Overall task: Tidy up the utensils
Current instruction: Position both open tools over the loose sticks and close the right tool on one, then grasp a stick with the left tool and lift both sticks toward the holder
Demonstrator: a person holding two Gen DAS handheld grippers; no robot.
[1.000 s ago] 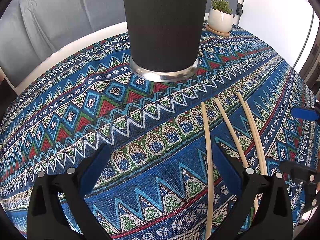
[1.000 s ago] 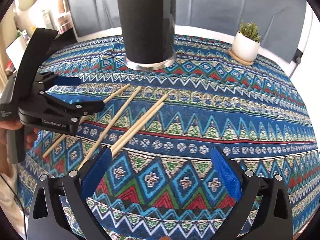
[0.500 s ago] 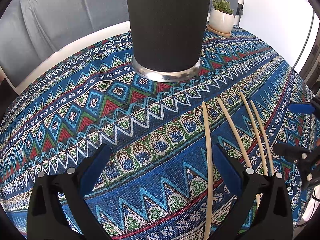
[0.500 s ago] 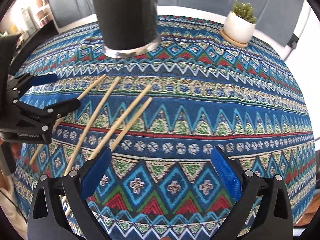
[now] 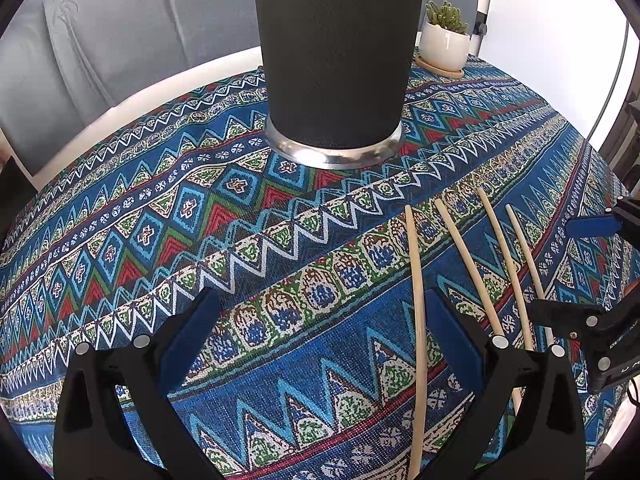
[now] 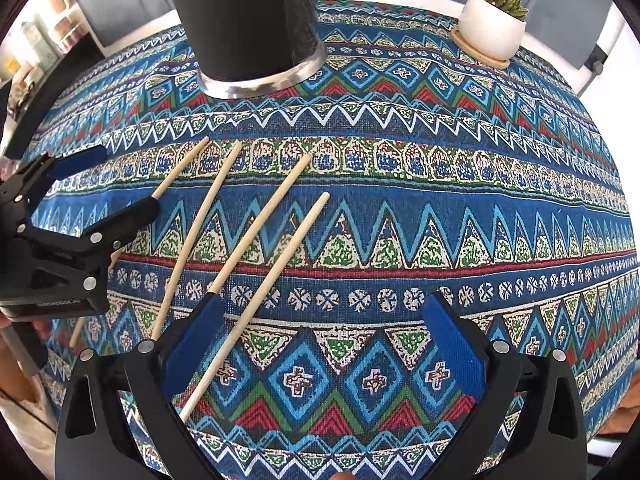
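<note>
- I count four chopsticks (image 6: 224, 236) flat on the surface (image 6: 440, 208), just in front of the black holder (image 6: 248, 20); none placed yet.
- Right tool (image 6: 324, 344) gapes, straddling the nearest stick.
- Left tool (image 5: 320, 344) gapes, empty.

chopsticks (image 6: 260, 216): four, pale wood; flat, fanned | black holder (image 6: 248, 20): upright beyond
</note>
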